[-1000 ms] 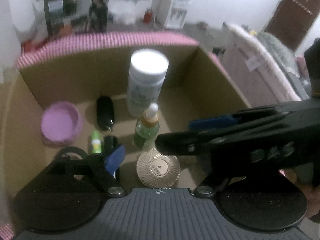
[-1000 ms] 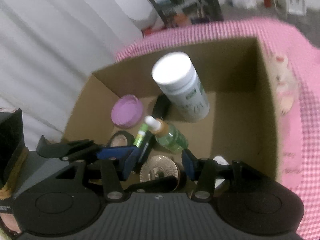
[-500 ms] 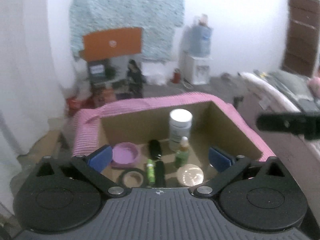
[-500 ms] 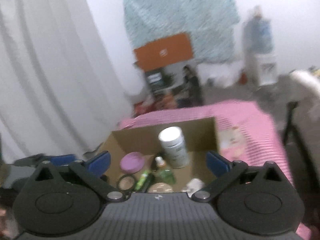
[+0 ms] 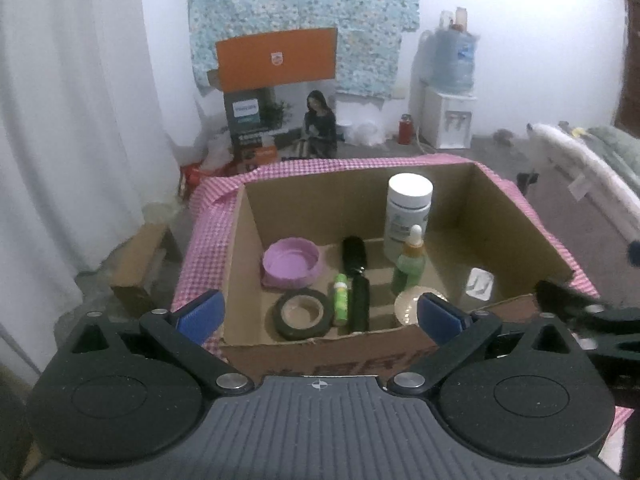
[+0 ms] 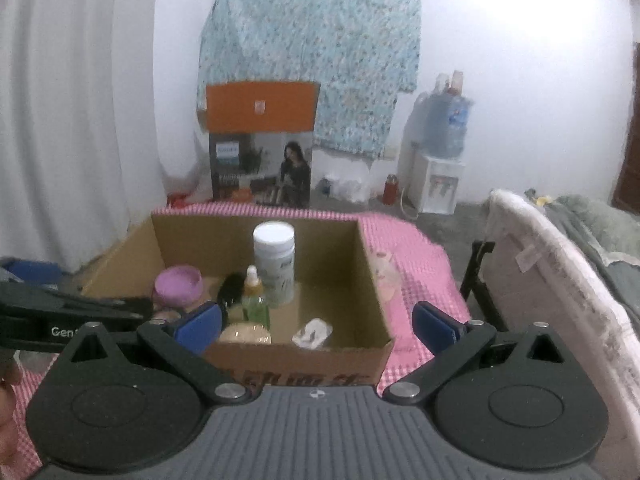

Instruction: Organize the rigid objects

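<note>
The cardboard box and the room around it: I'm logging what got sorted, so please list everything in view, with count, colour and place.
Cardboard box: 1, brown, on the pink checked cloth.
White-capped bottle: 1, white, upright at the box's back.
Dropper bottle: 1, green, upright in front of it.
Lid: 1, purple, box's left.
Tape roll: 1, black, front left.
Small tube: 1, green, lying.
Black oblong items: 2, centre.
Round disc: 1, gold, front.
White packet: 1, right.
Water dispenser: 1, white, by the far wall.
Left gripper: open, empty.
Right gripper: open, empty.
</note>
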`<action>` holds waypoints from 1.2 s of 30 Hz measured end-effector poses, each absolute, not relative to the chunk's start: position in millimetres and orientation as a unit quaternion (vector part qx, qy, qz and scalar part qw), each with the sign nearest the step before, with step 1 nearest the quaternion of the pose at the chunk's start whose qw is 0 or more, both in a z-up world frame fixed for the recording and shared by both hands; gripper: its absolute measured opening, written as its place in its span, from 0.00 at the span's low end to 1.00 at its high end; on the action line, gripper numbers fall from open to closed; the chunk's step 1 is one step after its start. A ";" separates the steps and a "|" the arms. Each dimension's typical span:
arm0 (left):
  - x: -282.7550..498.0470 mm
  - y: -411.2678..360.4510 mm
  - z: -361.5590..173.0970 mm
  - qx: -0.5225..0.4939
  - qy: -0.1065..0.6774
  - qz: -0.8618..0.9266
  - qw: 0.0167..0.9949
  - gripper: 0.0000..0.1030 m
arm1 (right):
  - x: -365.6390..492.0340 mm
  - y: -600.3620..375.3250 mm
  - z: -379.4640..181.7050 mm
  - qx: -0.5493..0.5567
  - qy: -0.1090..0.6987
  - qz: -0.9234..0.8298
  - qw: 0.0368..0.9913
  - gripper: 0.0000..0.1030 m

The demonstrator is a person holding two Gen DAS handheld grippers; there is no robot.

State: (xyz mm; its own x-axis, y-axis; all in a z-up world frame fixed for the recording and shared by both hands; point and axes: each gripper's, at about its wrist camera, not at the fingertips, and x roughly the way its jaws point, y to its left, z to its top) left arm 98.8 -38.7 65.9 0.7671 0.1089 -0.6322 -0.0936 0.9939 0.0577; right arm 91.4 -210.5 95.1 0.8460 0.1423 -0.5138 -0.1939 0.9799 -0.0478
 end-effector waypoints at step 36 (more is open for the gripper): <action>106.4 -15.0 46.9 -0.014 0.386 0.060 0.921 0.99 | 119.4 -203.4 67.5 -0.013 0.358 0.097 0.929 1.00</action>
